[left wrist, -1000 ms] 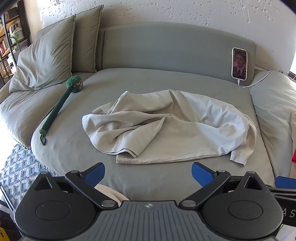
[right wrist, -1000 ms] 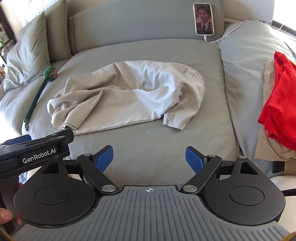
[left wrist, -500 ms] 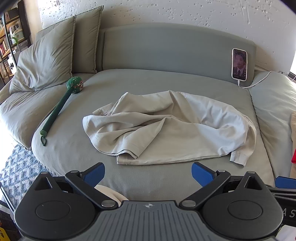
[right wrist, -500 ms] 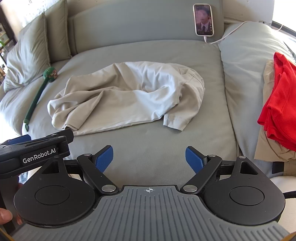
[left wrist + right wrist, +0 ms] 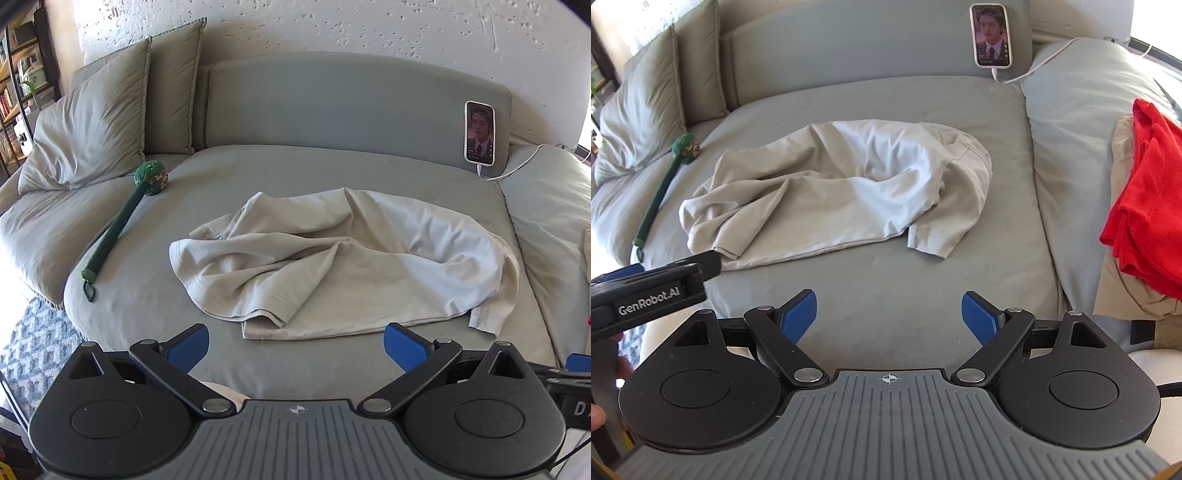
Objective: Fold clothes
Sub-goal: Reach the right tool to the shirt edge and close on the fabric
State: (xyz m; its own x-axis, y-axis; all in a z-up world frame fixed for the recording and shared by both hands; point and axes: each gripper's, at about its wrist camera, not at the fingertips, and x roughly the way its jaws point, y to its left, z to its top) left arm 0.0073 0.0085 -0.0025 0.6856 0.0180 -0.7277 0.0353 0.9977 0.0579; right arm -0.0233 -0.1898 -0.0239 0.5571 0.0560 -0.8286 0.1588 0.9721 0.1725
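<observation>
Currently I am holding both tools, left tool (image 5: 296,343) and right tool (image 5: 889,314), wide open and empty; nothing has changed, the beige shirt (image 5: 332,258) is lying unfolded.

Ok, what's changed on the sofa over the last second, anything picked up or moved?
Nothing visibly changed. The beige shirt lies crumpled and untouched on the sofa; the left gripper and right gripper hover open short of it.
</observation>
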